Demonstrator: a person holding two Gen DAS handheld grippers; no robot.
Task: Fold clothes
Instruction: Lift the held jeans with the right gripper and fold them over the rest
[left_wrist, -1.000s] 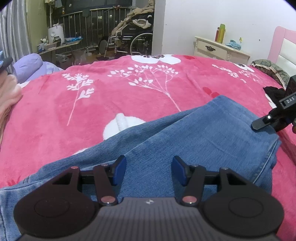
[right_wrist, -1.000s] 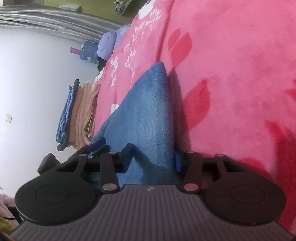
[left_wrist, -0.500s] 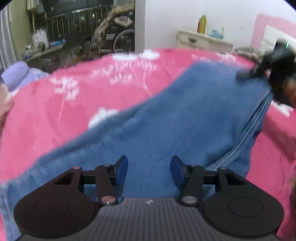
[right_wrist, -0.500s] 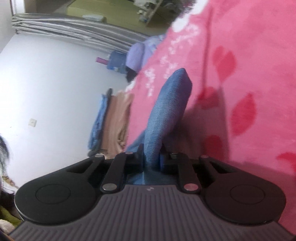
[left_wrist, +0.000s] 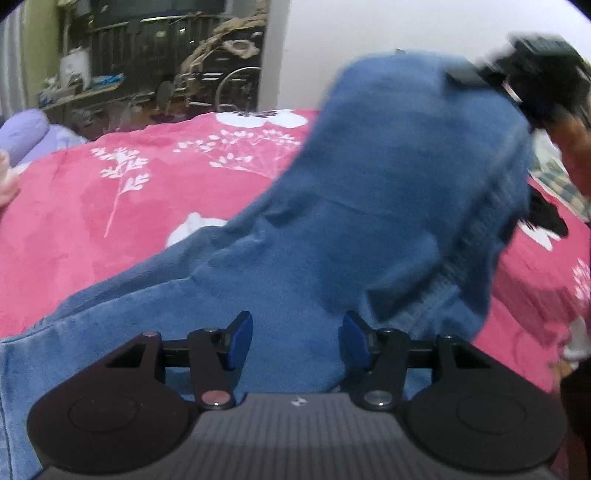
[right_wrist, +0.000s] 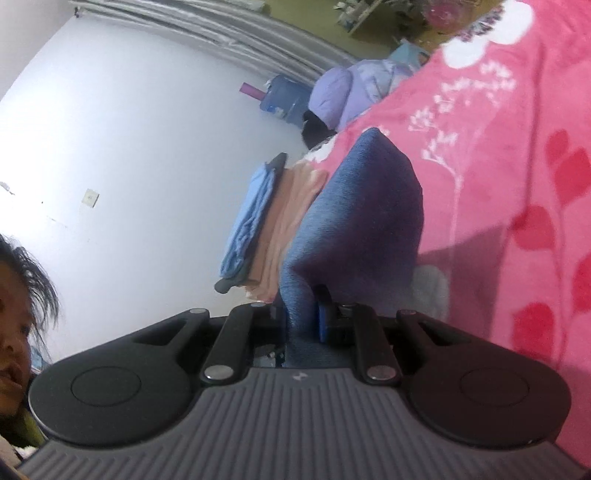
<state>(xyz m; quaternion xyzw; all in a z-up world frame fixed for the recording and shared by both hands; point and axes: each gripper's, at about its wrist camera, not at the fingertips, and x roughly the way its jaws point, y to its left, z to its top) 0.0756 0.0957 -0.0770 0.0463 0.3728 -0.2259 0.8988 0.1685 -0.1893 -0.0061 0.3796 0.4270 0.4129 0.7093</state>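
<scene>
Blue jeans lie across a pink floral blanket on a bed. In the left wrist view my left gripper is open, its blue pads resting over the denim with cloth between them but not pinched. The right gripper, blurred at the upper right of that view, holds one end of the jeans lifted high above the bed. From the right wrist camera, the right gripper is shut on a fold of the jeans, which rises up and away from it.
A stack of folded clothes, blue on peach, sits at the bed's edge. A lilac bundle lies at the far left. A wheelchair and cluttered shelves stand beyond the bed. A person's face shows at the lower left of the right wrist view.
The right gripper closed on the jeans' end and lifted it well above the blanket. The left gripper stayed open over the denim.
</scene>
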